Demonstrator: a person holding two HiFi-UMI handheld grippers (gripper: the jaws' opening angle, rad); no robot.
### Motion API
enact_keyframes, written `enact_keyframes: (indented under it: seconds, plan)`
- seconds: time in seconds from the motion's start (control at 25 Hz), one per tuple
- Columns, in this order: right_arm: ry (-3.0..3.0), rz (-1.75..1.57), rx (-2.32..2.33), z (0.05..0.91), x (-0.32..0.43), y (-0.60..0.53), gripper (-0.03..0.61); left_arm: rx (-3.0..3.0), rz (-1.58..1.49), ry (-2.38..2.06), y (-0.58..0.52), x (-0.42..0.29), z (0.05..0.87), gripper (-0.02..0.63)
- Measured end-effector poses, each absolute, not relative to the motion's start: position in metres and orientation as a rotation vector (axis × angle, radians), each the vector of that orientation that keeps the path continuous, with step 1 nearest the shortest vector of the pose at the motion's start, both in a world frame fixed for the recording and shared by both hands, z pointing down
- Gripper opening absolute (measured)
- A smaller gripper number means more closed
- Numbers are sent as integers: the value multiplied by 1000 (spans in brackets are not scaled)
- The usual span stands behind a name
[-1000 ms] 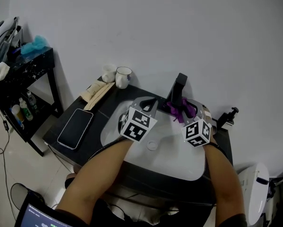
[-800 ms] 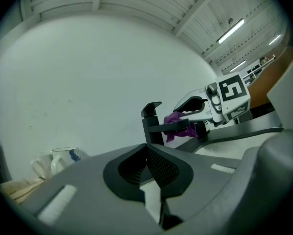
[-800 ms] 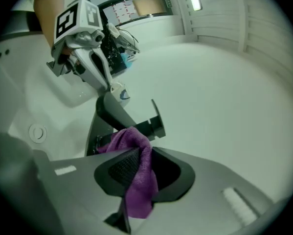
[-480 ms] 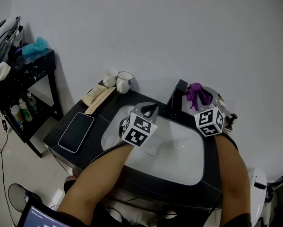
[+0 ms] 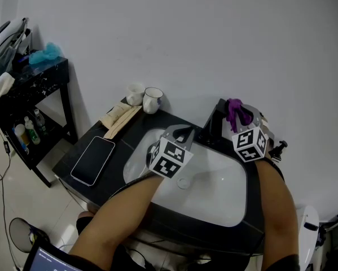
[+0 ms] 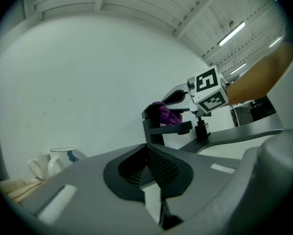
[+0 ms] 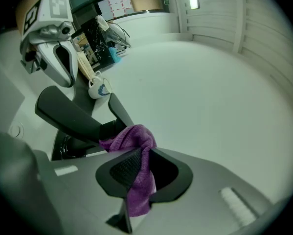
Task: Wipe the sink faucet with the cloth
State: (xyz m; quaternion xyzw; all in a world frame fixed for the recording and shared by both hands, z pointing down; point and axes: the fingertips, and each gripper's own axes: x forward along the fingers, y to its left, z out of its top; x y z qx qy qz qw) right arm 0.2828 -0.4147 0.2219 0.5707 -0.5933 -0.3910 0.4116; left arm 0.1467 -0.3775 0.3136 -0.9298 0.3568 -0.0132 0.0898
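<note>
Right gripper (image 7: pixel 136 174) grips the purple cloth (image 7: pixel 135 140) at the top of the black faucet (image 5: pixel 213 121), while the left gripper (image 6: pixel 148 169), jaws together and empty, hangs over the white sink (image 5: pixel 216 193). Around it lie a black counter (image 5: pixel 129 133) and a white wall. Only the head view shows the phone (image 5: pixel 92 160); only the left gripper view shows ceiling lights (image 6: pixel 232 33).

Left tool (image 6: pixel 147 156) closed, right tool (image 7: pixel 138 164) clamped

The purple cloth (image 7: pixel 136 138) — bunched and crumpled — is hanging pinched in the right gripper (image 7: pixel 136 177), touching the top of the black angular faucet (image 5: pixel 215 122) standing at the sink's (image 5: pixel 214 192) back edge.
</note>
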Motion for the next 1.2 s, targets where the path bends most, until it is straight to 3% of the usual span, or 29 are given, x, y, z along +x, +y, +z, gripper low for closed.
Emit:
enact_keyframes:
  seconds: [1.2]
  plan:
    - [-1642, -711, 1173, 368, 263, -384, 40, -2753, -42, 1073, -376, 142, 313, 18]
